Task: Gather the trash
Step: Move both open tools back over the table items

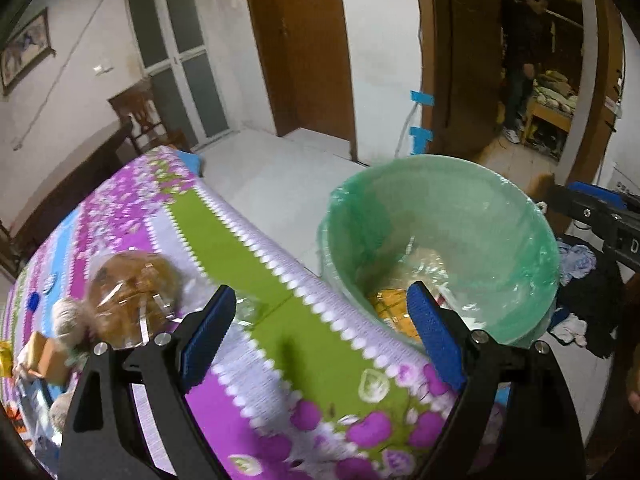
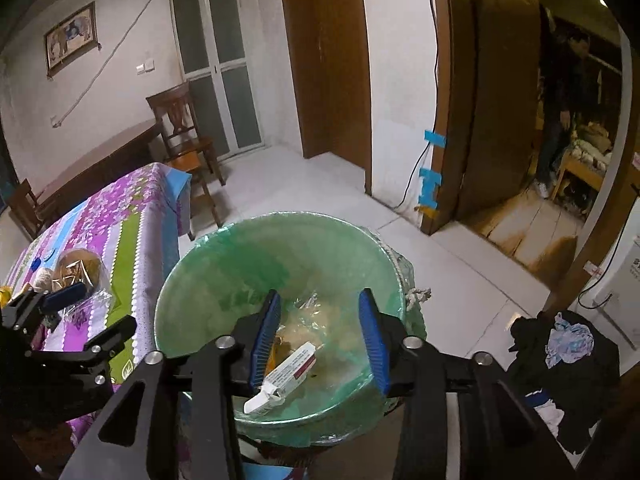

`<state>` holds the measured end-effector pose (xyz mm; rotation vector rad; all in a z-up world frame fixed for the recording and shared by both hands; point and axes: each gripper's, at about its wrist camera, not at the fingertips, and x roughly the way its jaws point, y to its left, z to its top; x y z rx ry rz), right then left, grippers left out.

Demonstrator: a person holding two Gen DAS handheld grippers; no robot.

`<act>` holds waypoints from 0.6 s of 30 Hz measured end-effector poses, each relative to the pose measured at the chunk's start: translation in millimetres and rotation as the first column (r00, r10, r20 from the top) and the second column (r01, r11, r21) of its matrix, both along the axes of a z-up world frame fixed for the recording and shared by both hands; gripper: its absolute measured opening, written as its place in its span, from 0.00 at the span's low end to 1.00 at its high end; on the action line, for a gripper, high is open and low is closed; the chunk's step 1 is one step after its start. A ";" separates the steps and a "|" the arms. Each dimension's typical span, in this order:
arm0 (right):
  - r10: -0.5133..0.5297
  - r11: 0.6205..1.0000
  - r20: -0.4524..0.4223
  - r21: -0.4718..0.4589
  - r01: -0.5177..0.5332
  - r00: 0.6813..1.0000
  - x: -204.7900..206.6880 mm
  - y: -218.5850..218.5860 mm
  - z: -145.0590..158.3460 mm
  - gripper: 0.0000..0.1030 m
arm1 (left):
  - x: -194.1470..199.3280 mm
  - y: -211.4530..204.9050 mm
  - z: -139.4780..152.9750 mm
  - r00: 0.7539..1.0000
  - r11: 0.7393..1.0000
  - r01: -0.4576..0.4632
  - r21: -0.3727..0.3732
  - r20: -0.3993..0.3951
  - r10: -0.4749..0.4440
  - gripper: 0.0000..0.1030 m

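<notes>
Right wrist view looks straight down into the round bin lined with a translucent green plastic bag (image 2: 208,280), which stands on the pale tiled floor (image 2: 320,184) just beside the table draped in a purple, green and blue flowered cloth (image 2: 120,220). My right gripper (image 2: 320,338) hangs over the bin's mouth with its blue-padded jaws parted; nothing is pinched between them. Below them, inside the bin, a white and red cardboard box with a torn flap (image 2: 286,372) lies tilted against the near wall, on top of crinkled clear wrapping and some yellow-brown scraps I cannot make out. No earlier picture tells me more about that box.

My left gripper (image 1: 320,330) is spread wide and empty too, held above the table's edge, its right pad overlapping the bin's rim in the left wrist view. Past its left finger (image 1: 208,332), on the cloth, sits a bundle of brown food in a clear crinkly plastic wrapper (image 1: 132,296), still on the table and well apart from the bin. Beside it lie a pale round lump (image 1: 66,316) and a small tan box (image 1: 44,356), both blurred.

On the floor to the right of the bin is a heap of dark and light-blue clothes (image 2: 568,364). A wooden chair (image 2: 184,132) stands beyond the table's far end.
</notes>
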<state>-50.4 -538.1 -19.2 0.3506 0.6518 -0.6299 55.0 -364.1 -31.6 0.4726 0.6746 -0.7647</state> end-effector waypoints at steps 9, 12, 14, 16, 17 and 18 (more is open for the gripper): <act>0.011 0.991 0.059 -0.136 -0.003 0.998 -2.1 63.6 8.0 0.79 | -7.5 43.9 11.3 0.996 0.997 -0.075 -0.036 0.044 0.077 0.85; 0.035 0.982 0.061 -0.189 -0.023 0.998 0.5 90.2 9.9 0.89 | -10.8 69.3 15.7 0.993 0.993 -0.102 -0.056 0.058 0.106 0.89; 0.060 0.975 0.053 -0.219 -0.047 0.997 4.9 107.4 9.5 0.95 | -12.0 89.6 19.1 0.990 0.989 -0.128 -0.075 0.054 0.132 0.90; 0.084 0.969 0.038 -0.235 -0.073 0.996 11.2 119.5 9.6 0.95 | -10.9 108.8 21.3 0.986 0.984 -0.155 -0.091 0.043 0.160 0.93; 0.102 0.966 0.027 -0.240 -0.092 0.994 15.8 127.6 9.0 0.95 | -9.6 117.3 22.5 0.984 0.981 -0.168 -0.098 0.039 0.173 0.94; 0.114 0.965 0.023 -0.240 -0.106 0.993 18.0 132.7 8.9 0.95 | -8.9 129.3 23.9 0.981 0.977 -0.187 -0.106 0.037 0.191 0.94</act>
